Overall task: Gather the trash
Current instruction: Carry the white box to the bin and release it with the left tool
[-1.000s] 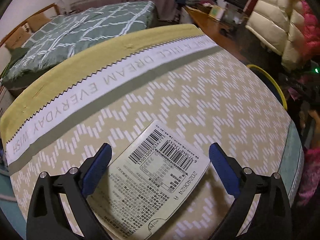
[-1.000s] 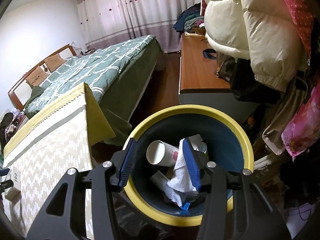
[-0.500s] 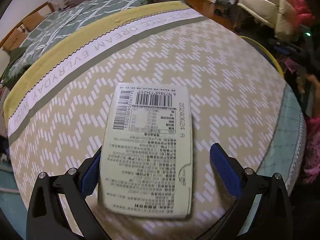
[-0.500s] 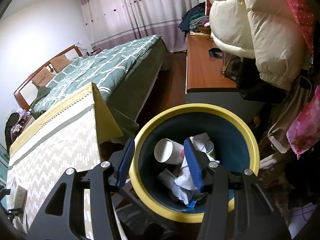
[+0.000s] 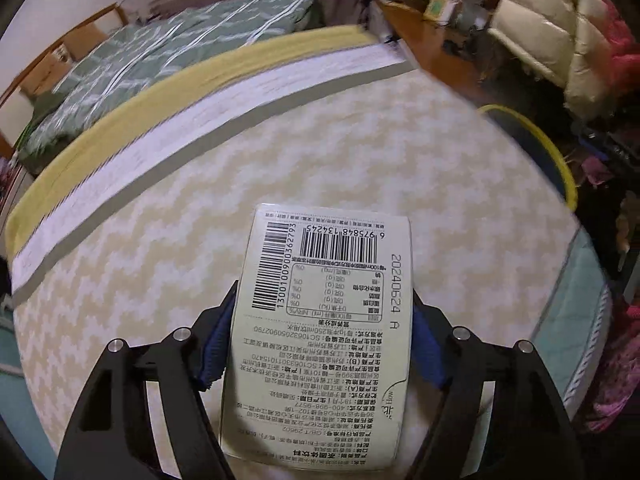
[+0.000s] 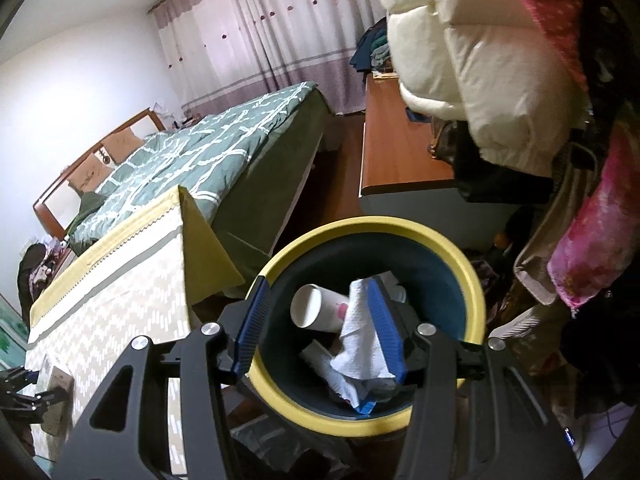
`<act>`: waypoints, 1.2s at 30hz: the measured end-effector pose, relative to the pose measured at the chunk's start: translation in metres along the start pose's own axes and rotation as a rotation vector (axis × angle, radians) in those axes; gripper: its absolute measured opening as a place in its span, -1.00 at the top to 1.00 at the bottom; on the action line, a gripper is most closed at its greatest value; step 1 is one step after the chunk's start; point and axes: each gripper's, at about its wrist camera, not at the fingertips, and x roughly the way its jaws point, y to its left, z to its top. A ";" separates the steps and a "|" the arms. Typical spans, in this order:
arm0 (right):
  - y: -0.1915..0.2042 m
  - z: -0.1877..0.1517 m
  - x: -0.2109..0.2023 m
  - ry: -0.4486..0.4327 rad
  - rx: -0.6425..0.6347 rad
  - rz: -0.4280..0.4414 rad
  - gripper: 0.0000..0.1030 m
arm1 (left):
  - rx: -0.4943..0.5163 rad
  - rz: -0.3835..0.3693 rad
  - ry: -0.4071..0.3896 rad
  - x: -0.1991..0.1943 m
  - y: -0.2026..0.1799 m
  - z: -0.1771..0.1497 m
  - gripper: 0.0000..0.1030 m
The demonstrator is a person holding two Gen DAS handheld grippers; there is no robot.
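Left wrist view: I have the left gripper clamped on the flat printed carton, one blue pad on each long edge, so the carton's long axis runs straight out along the fingers, above the zigzag-patterned tablecloth. The yellow-rimmed bin lies off to the right of the carton, past the table's right edge, and I judge the carry must swing that way. My right gripper hangs over that bin, jaws spread with nothing between them, crumpled tissue and a paper cup lying inside below.
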 end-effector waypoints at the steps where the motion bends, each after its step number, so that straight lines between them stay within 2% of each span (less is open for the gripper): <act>1: -0.004 0.001 -0.003 -0.006 0.003 -0.002 0.05 | 0.011 -0.009 -0.007 0.001 -0.009 0.007 -0.42; 8: -0.041 0.005 -0.024 -0.045 0.040 -0.032 0.05 | 0.146 -0.087 -0.036 0.013 -0.099 0.066 -0.42; 13: -0.068 0.004 -0.033 -0.053 0.071 -0.053 0.05 | 0.225 -0.136 -0.034 0.038 -0.165 0.109 -0.42; 22: -0.108 0.000 -0.035 -0.051 0.116 -0.074 0.05 | 0.273 -0.191 0.026 0.105 -0.268 0.168 -0.42; 30: -0.125 -0.003 -0.031 -0.036 0.138 -0.083 0.05 | 0.254 -0.188 0.082 0.156 -0.306 0.190 -0.39; 35: -0.120 -0.004 -0.028 -0.025 0.125 -0.070 0.05 | 0.200 -0.178 0.067 0.158 -0.300 0.192 -0.40; 36: -0.118 -0.005 -0.028 -0.025 0.121 -0.068 0.05 | 0.191 -0.178 0.060 0.155 -0.296 0.191 -0.48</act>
